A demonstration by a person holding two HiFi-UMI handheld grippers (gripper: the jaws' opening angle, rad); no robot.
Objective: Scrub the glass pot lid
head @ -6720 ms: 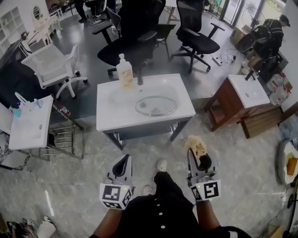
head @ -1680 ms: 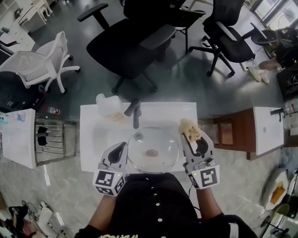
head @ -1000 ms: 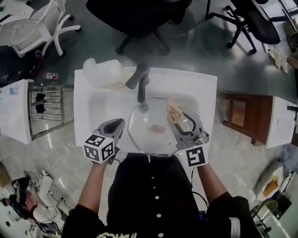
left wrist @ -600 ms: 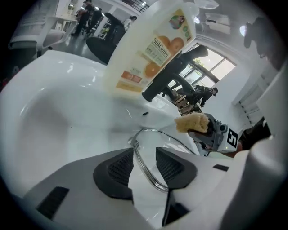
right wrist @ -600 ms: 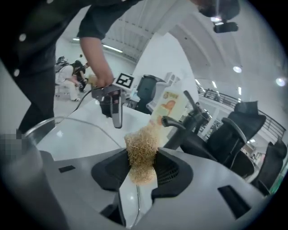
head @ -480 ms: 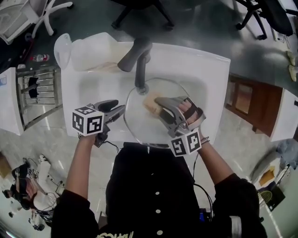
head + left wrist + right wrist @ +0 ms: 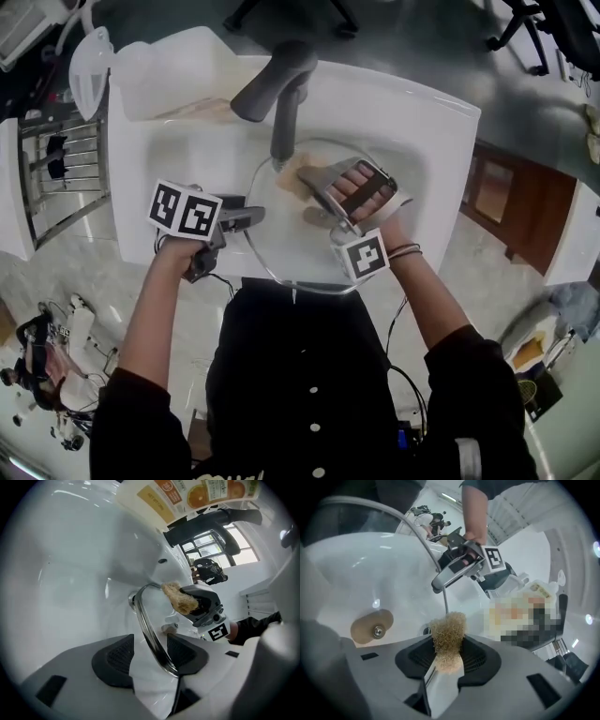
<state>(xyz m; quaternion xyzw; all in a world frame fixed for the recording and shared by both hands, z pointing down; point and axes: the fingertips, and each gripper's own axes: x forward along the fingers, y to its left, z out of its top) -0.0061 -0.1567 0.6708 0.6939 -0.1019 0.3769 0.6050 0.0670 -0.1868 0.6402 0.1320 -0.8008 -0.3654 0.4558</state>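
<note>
Left hand-held gripper (image 7: 150, 649), jaws just opening wide, straddles the rim of the glass pot lid (image 7: 289, 255) in the sink (image 7: 187, 159), so clamp squarely there before the right hand-held gripper (image 7: 447, 654), pinching its fibrous scrubber (image 7: 448, 634), presses onto the glass.

I see white sink (image 7: 417, 108) | dark faucet (image 7: 277, 80) at back rim | translucent bottle (image 7: 169, 80) beside faucet | wire rack (image 7: 56, 178) left | wooden cabinet (image 7: 506, 202) right
</note>
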